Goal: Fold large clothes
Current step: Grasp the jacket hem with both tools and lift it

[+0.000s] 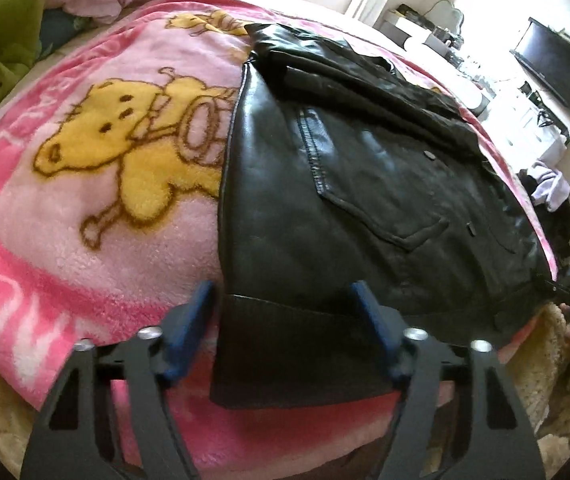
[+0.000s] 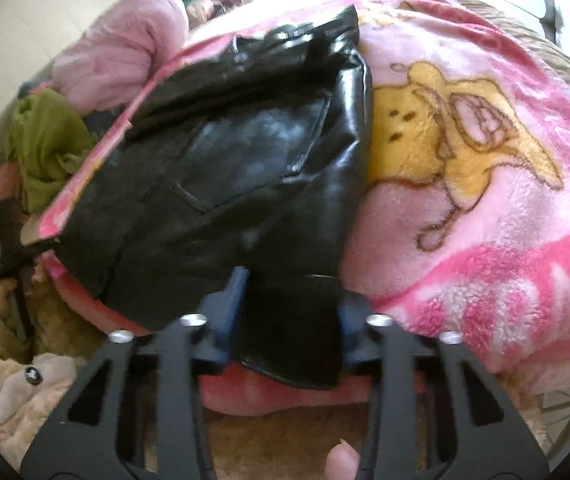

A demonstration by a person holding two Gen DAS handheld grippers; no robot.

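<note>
Through the left wrist camera we have the black leather jacket lying on the pink fleece bear-print blanket; our left gripper straddles its ribbed hem corner, jaws half apart, not yet pinching, so lifting now could leave it behind. Through the right wrist camera, our right gripper has narrowed around the opposite hem corner; we cannot tell whether the pads bite, and glossy leather may slip.
</note>
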